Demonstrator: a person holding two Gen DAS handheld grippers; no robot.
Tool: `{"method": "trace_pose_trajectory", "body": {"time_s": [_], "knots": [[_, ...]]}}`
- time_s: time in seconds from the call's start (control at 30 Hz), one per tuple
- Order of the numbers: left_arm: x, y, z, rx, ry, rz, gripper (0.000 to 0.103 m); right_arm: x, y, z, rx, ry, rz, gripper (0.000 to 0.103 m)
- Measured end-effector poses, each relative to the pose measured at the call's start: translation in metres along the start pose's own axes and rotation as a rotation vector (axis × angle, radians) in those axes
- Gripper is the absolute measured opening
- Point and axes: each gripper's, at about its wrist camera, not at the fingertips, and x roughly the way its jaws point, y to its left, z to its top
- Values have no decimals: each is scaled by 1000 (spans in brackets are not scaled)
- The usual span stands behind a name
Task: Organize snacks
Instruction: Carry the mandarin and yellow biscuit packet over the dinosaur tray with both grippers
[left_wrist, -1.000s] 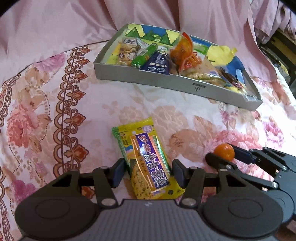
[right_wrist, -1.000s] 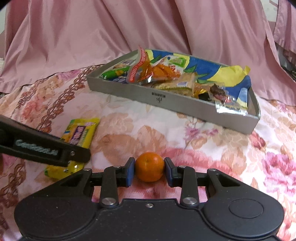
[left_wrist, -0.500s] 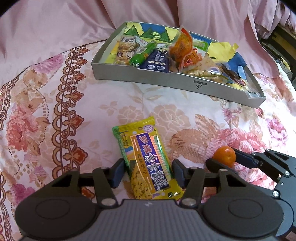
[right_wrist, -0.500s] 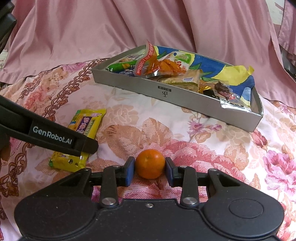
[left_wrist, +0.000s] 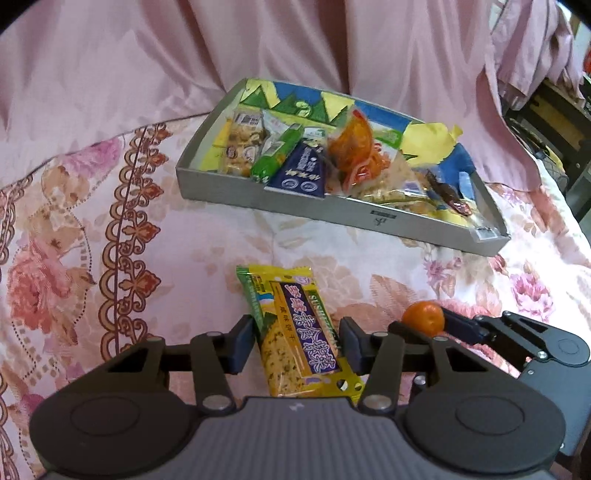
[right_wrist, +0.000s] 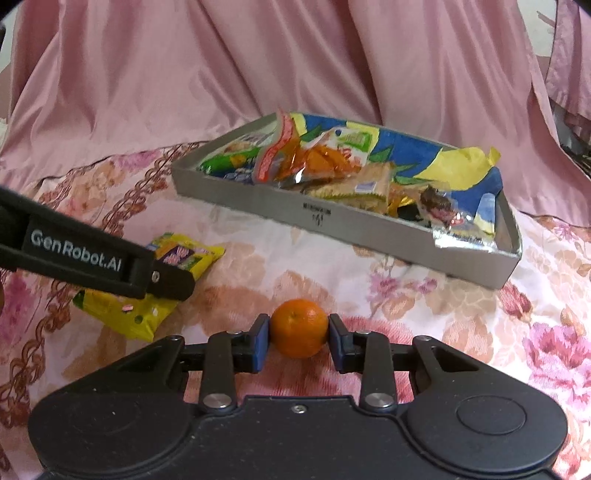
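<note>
My left gripper (left_wrist: 295, 341) is shut on a yellow snack packet (left_wrist: 295, 328) with a purple label, held above the flowered cloth. The packet also shows in the right wrist view (right_wrist: 147, 299), partly behind the left gripper's finger (right_wrist: 162, 278). My right gripper (right_wrist: 298, 338) is shut on a small orange (right_wrist: 299, 328). In the left wrist view the orange (left_wrist: 423, 318) sits between the right gripper's fingers (left_wrist: 461, 326). A grey tray (left_wrist: 332, 210) filled with several snack packets lies farther back; it also shows in the right wrist view (right_wrist: 351, 218).
A flowered pink cloth (left_wrist: 110, 240) covers the surface. Pink drapery (right_wrist: 221, 74) hangs behind the tray. Dark furniture (left_wrist: 561, 122) stands at the far right.
Both grippers have lifted and drawn back a little with the packet and the orange in them. The tray looks slightly farther away.
</note>
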Motion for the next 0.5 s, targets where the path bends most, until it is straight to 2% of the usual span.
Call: {"method": "trace_pose_trajectory", "body": {"time_s": [0.17,0.33,0.4,0.5], "knots": [[14,10,-1,-28,43,1,53,6,-1,2,6,-7,-3,35],[18,10,1,-13,50,6,55,11,2,1,-3,-6,0,35],[21,8,3,12,53,5,62,13,3,1,-2,-6,0,35],[25,8,7,10,50,-4,66,13,3,1,0,-7,1,35]]}}
